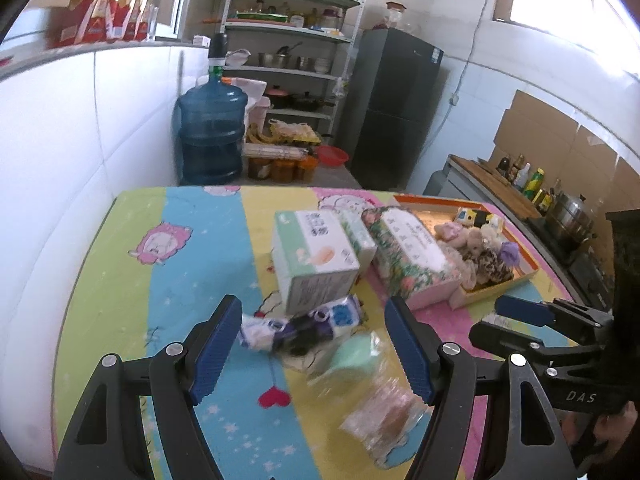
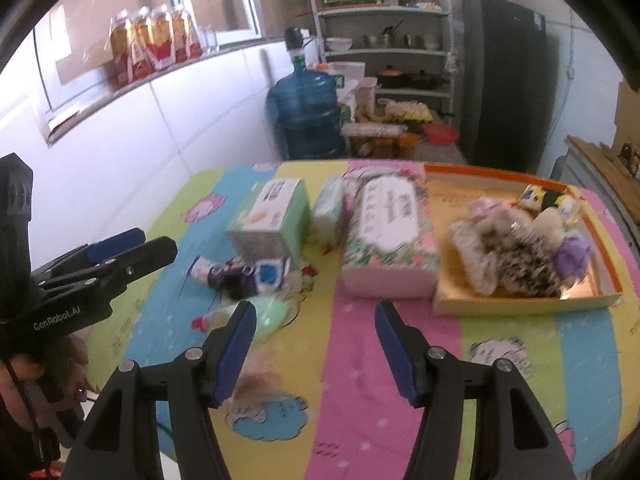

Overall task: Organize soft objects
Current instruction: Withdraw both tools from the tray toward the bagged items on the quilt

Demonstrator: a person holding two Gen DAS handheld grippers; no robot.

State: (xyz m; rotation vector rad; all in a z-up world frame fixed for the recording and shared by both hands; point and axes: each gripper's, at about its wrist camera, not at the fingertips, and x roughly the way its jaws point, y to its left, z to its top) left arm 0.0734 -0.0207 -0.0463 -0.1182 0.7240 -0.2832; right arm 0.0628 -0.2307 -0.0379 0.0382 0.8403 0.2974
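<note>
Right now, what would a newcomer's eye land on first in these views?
The striped cartoon tablecloth dominates. At its far right sits an orange-rimmed cardboard tray heaped with plush toys, a floral tissue box to its left. Both grippers, left gripper and right gripper, hang open over loose packets.

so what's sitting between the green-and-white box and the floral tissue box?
A small pale-green tissue pack stands between the green-and-white box and the floral tissue box. Clearest in the right wrist view.

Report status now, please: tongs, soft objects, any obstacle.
Both tongs, left and right, open, empty. Soft toys in orange tray. Wrapped packets loose on table. Nothing blocking.
</note>
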